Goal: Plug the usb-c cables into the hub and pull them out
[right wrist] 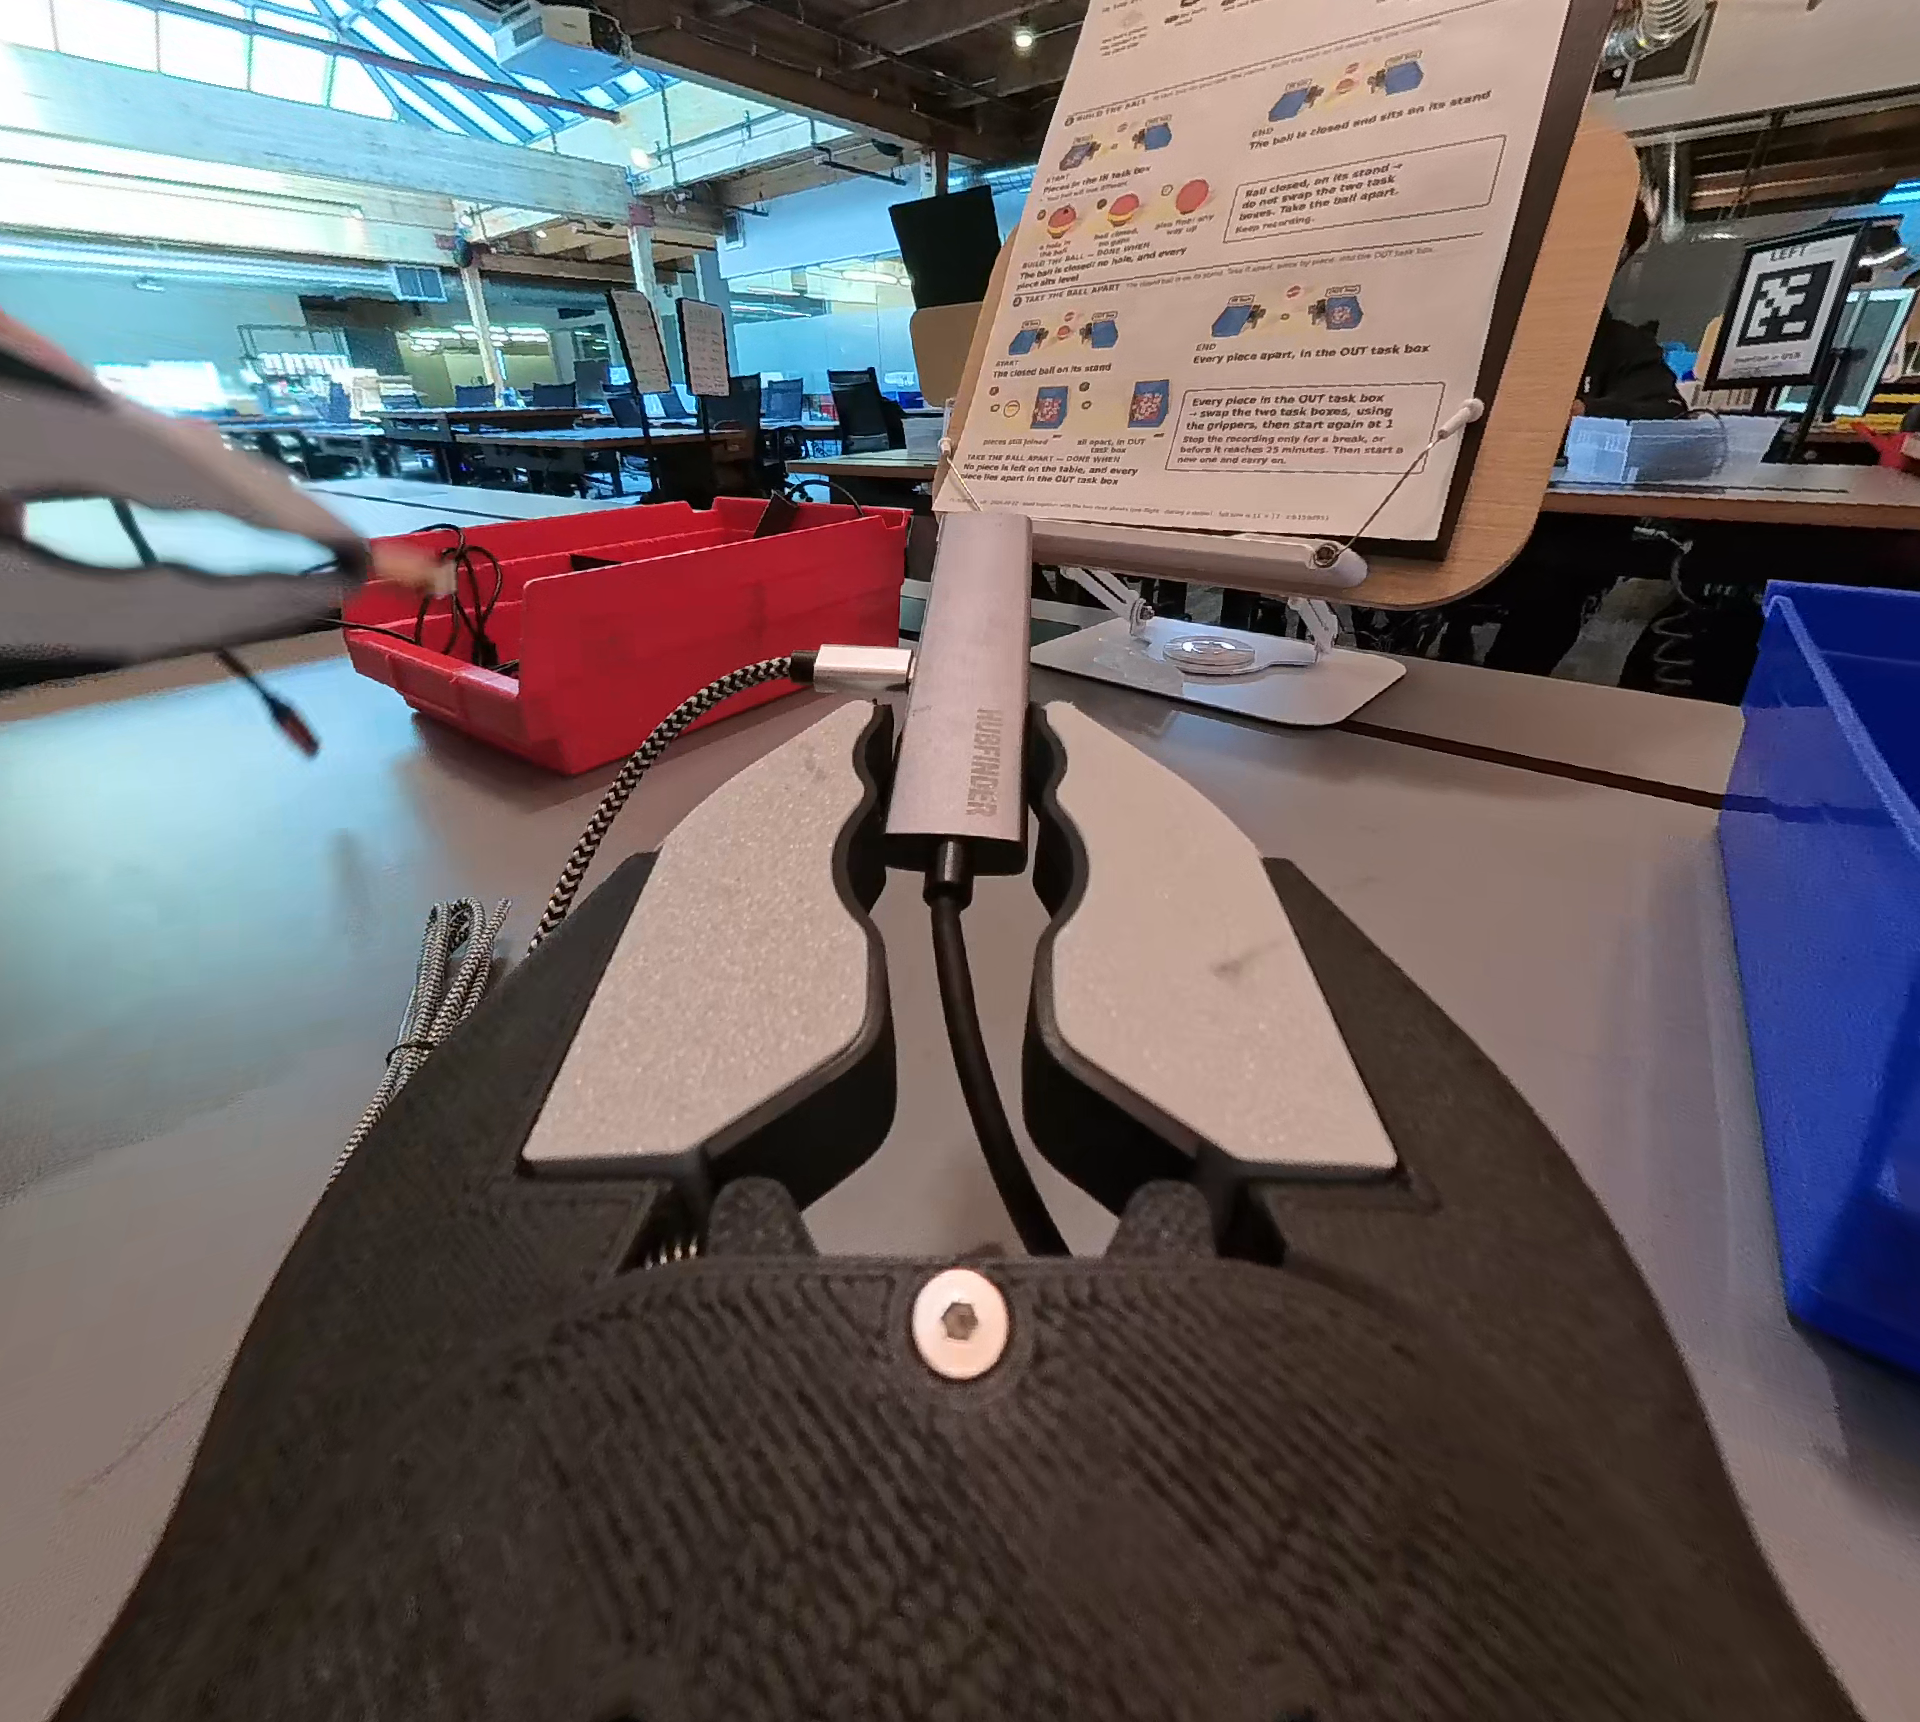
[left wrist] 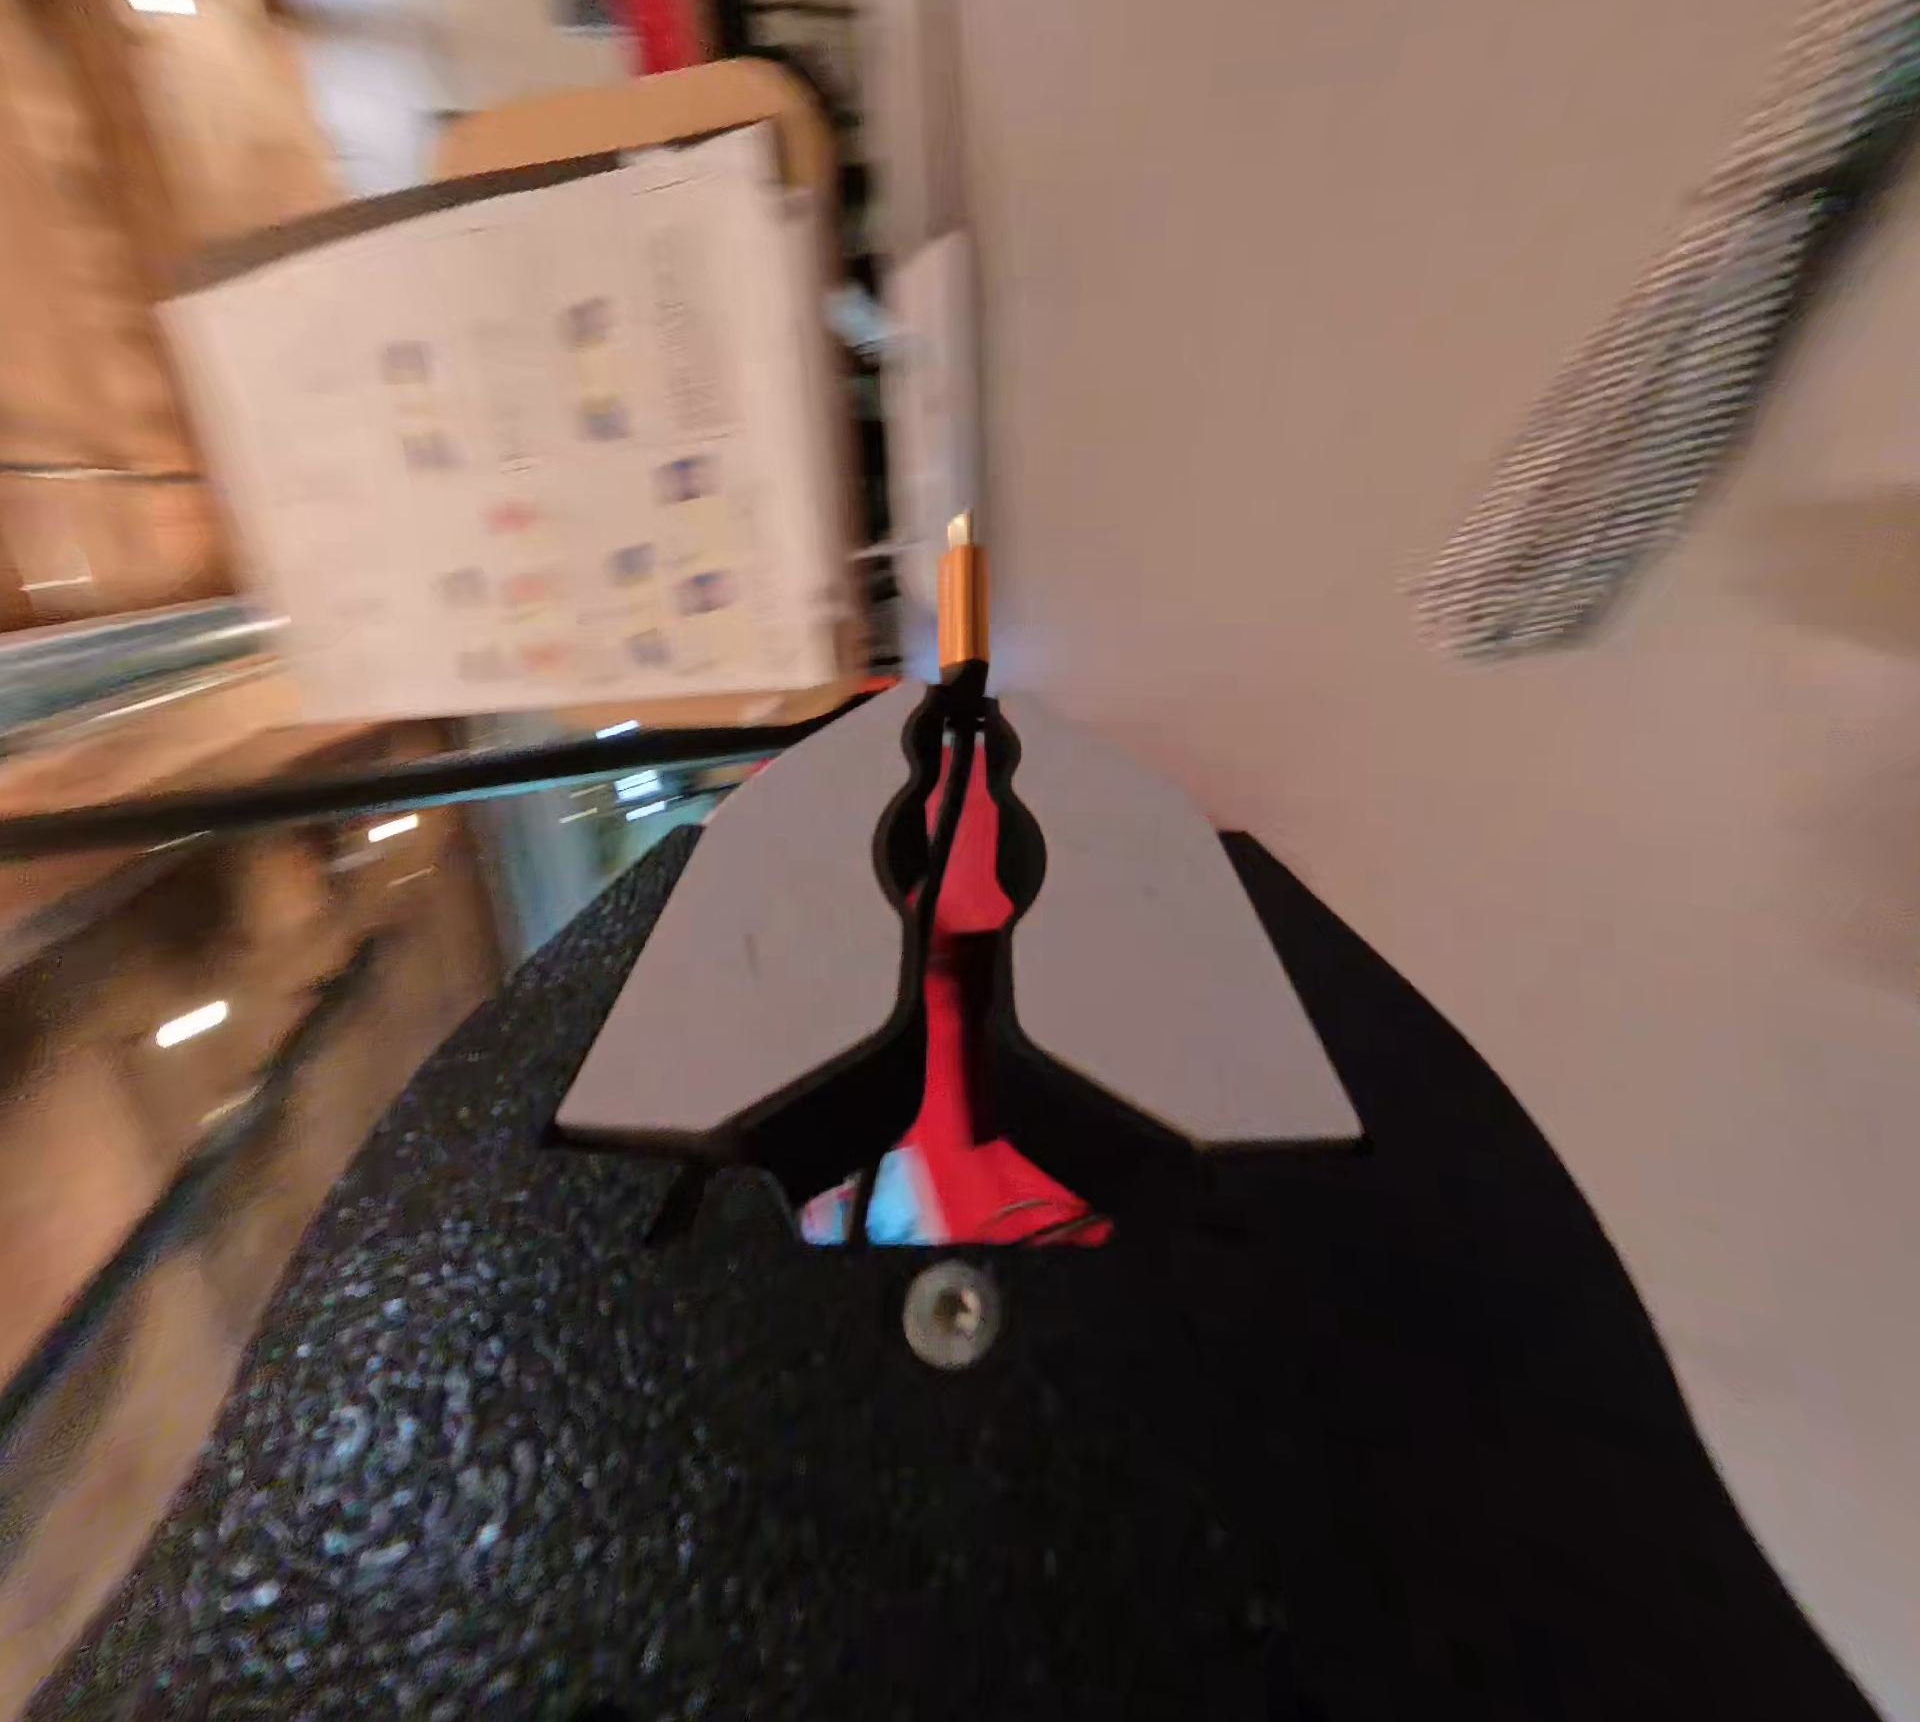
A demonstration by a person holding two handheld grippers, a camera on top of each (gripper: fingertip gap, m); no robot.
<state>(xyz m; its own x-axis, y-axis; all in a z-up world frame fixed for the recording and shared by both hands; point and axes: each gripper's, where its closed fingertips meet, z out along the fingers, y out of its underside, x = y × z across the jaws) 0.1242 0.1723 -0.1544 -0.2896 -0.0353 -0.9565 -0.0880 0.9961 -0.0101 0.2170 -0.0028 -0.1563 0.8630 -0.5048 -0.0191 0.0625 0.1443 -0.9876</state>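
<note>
My right gripper (right wrist: 961, 722) is shut on a grey hub (right wrist: 966, 633) and holds it just above the table, pointing away. A black-and-white braided cable (right wrist: 623, 779) has its silver plug (right wrist: 862, 667) in the hub's left side. The hub's own black lead (right wrist: 966, 997) runs back between the fingers. My left gripper (left wrist: 961, 701) is shut on a black cable with an orange usb-c plug (left wrist: 958, 607) sticking out past the fingertips. It also shows at the far left of the right wrist view (right wrist: 358, 566), apart from the hub, with the cable's red-tipped end (right wrist: 296, 727) dangling.
A red bin (right wrist: 644, 623) holding more black cables stands on the grey table (right wrist: 208, 893) beyond the hub, to the left. A blue bin (right wrist: 1829, 945) stands at the right. A sheet on a stand (right wrist: 1247, 218) is behind the hub. The left wrist view is blurred and tilted. My right fingertips sit around 20 cm from my left ones.
</note>
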